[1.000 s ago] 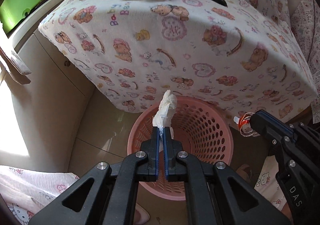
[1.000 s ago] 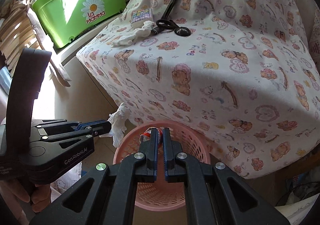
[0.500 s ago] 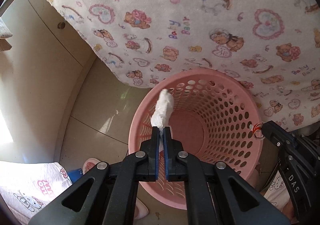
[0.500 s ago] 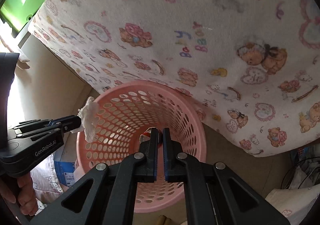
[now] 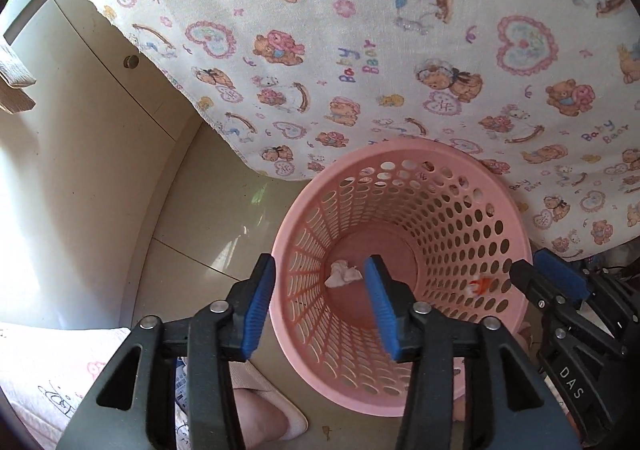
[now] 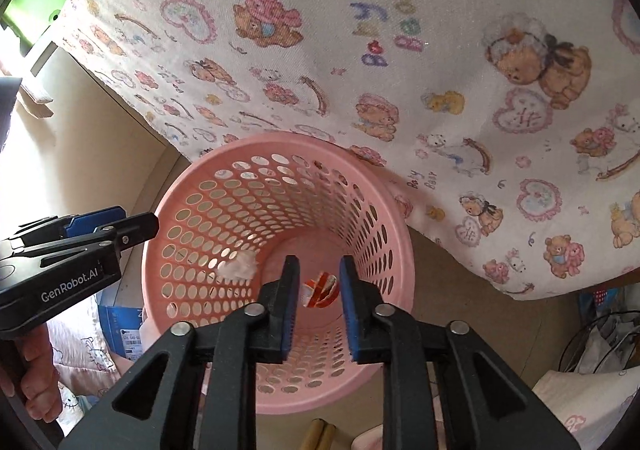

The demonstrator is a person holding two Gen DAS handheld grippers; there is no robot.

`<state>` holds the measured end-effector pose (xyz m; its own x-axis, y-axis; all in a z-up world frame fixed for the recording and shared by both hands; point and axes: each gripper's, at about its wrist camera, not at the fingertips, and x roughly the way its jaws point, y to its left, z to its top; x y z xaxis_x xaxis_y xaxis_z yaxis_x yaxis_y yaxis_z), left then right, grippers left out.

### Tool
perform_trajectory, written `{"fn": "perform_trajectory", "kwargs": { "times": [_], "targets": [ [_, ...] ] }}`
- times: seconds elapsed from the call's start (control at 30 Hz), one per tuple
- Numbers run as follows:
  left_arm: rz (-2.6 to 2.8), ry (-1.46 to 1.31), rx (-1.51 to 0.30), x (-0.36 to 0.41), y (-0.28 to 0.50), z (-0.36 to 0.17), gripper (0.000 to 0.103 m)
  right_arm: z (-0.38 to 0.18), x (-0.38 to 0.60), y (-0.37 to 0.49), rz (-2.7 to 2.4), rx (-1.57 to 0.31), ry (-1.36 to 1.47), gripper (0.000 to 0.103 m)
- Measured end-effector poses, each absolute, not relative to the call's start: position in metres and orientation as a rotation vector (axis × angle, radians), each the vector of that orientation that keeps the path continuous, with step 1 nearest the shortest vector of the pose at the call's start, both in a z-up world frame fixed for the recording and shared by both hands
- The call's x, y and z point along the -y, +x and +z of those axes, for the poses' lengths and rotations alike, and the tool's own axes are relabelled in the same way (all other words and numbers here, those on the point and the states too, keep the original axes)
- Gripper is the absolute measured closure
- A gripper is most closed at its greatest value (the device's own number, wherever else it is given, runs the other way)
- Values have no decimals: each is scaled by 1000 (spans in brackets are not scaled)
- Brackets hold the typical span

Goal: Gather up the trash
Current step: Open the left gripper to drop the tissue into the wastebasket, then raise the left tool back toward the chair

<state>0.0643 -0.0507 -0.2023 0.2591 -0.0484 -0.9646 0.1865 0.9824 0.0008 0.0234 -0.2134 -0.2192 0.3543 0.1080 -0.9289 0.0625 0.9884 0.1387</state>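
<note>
1. The teddy-bear-print cloth (image 5: 400,49) drapes over the worktop, hanging behind the basket.
2. The pink perforated plastic basket (image 5: 304,217) stands on the floor under both grippers.
3. Left gripper (image 5: 320,290): jaws wide, empty, above the basket.
4. Right gripper (image 6: 319,290): jaws parted, empty, likewise.
5. The crumpled white tissue (image 5: 342,274) lies on the basket's bottom.
6. The red-and-white wrapper (image 6: 320,289) lies inside the basket too, directly below the right gripper.
</note>
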Motion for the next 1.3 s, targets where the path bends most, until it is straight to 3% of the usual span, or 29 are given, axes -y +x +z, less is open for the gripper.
{"fn": "perform_trajectory", "kwargs": {
  "times": [0.13, 0.2, 0.37, 0.47, 0.6, 1.3],
  "targets": [
    [-159, 125, -1278, 50, 61, -181, 52, -209, 212, 22, 16, -1184, 137, 61],
    [-182, 105, -1231, 47, 54, -159, 52, -199, 213, 21, 7, -1154, 124, 51],
    [-187, 114, -1086, 41, 41, -111, 48, -164, 213, 17, 6, -1056, 109, 48],
    [-168, 134, -1013, 38, 38, -94, 46, -142, 213, 11, 7, -986, 122, 38],
    [-165, 102, -961, 34, 38, -80, 42, -117, 213, 5, -5, -916, 120, 34],
    [-207, 178, -721, 53, 38, -7, 41, -33, 230, -15, -32, -681, 147, 32]
  ]
}}
